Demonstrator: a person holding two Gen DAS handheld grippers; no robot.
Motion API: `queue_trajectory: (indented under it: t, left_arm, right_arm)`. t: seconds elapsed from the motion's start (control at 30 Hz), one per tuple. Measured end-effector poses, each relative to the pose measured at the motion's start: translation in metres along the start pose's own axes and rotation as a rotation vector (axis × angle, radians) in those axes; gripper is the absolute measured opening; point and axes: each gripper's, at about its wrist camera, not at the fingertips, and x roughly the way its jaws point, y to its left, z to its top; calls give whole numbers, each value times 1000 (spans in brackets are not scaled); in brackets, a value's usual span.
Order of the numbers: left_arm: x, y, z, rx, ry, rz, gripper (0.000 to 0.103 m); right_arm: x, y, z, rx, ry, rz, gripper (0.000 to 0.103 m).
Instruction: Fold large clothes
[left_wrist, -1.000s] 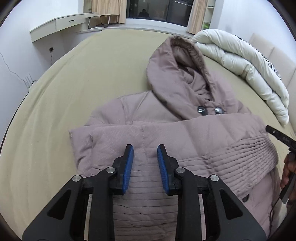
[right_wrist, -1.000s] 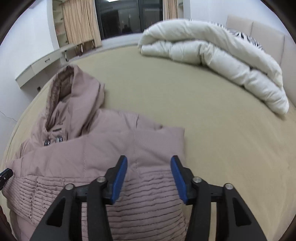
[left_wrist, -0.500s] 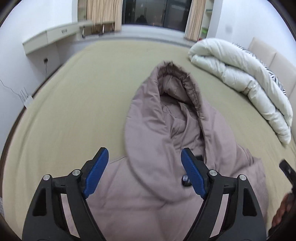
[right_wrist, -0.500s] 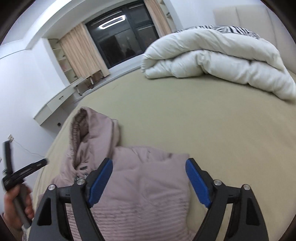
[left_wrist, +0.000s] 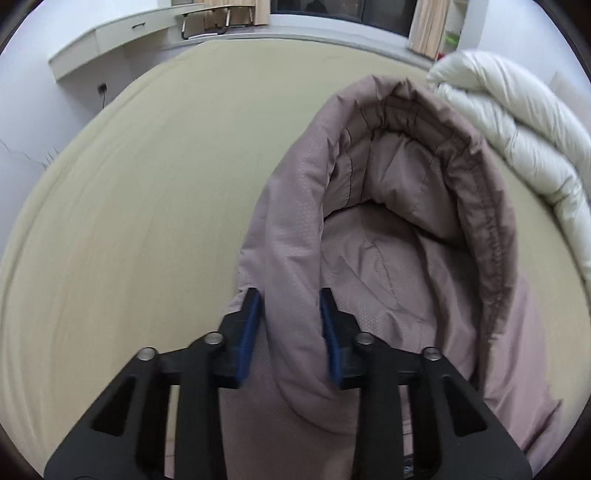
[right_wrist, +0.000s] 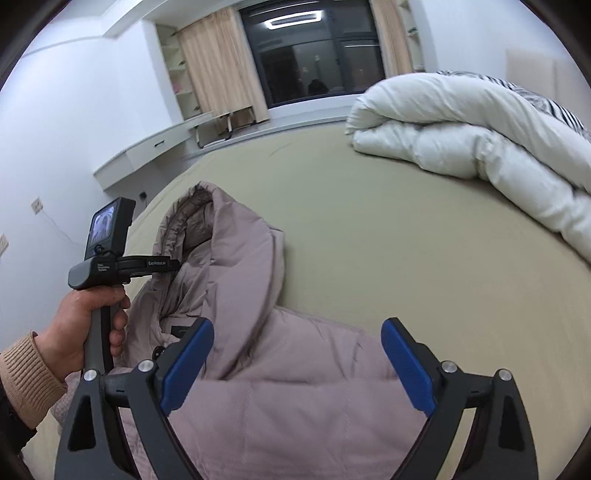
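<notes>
Here, the left gripper (left_wrist: 290, 325) closes on the hood (left_wrist: 388, 206), apparently pinching it, on an olive bed (left_wrist: 147, 184).

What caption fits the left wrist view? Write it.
Left gripper closing on the hood edge of a mauve jacket on the bed.

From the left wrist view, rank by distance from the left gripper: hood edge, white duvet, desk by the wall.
1. Hood edge: between the closing pads of the left gripper.
2. White duvet: upper right, on the bed.
3. Desk: upper left, beyond the bed.
</notes>
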Motion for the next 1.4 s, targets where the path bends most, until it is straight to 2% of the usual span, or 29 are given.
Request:
queue_trajectory:
  t: [0.03, 0.07, 0.23, 0.33, 0.47, 0.5, 0.53, 0.57, 0.6, 0.63, 0.7, 0.77, 0.87, 1.0, 1.07, 1.17, 1.2, 1.23, 1.27, 1.33, 1.4]
  left_arm:
    - [-4, 2, 0, -5, -19, -10, 16]
    - [-14, 3, -2, -3, -45, -17, 13]
    - [-63, 7, -15, 58, -151, -36, 9]
    - [-104, 12, -34, 81, -220, -70, 9]
    - [-135, 19, -58, 117, -278, -109, 9]
    - [-143, 21, -64, 118, -289, -123, 9]
    - [-151, 25, -69, 113, -296, -142, 9]
    - [-158, 29, -73, 112, -305, -156, 9]
    - [-163, 34, -75, 111, -315, -164, 9]
    - [-170, 40, -79, 106, -325, -173, 8]
    - [-182, 48, -87, 83, -332, -190, 8]
    - [-194, 58, -95, 46, -333, -210, 8]
    - [-227, 77, -127, -20, -313, -246, 8]
    - [-262, 106, -177, -146, -261, -331, 8]
    - [-281, 114, -205, -172, -243, -345, 8]
    - [-296, 123, -255, -211, -156, -355, 9]
    - [-299, 127, -274, -230, -116, -355, 9]
    - [-298, 128, -294, -247, -59, -353, 9]
    - [-296, 127, -310, -258, -9, -359, 9]
    - [-301, 137, -347, -285, 80, -361, 9]
    - [-313, 150, -367, -325, 95, -342, 9]
  right_arm:
    - [7, 5, 6, -18, 3, -5, 94]
    - [15, 10, 14, -33, 6, -9, 94]
    - [68, 40, 46, -11, 50, 23, 97]
    - [101, 55, 59, 24, 72, -5, 97]
    - [143, 80, 71, -23, 120, -58, 96]
    - [150, 81, 74, -29, 129, -91, 82]
    - [156, 78, 78, -16, 147, -116, 55]
    - [159, 72, 81, 20, 168, -125, 37]
    - [158, 62, 84, 79, 176, -117, 13]
    - [151, 55, 85, 118, 167, -102, 11]
    - [130, 52, 84, 103, 118, -90, 9]
    - [91, 55, 77, 60, 43, -73, 9]
    - [27, 58, 56, 14, -49, -54, 9]
    - [-61, 62, -2, -71, -136, -49, 9]
    - [-84, 65, -37, -103, -126, -53, 10]
    - [-101, 69, -92, -170, -60, -61, 17]
    - [-104, 66, -113, -160, -27, -62, 27]
    - [-107, 62, -130, -130, 10, -51, 42]
    - [-111, 55, -146, -101, 51, -44, 48]
    - [-124, 48, -171, -52, 83, -29, 55]
    - [-140, 41, -184, -25, 90, -28, 55]
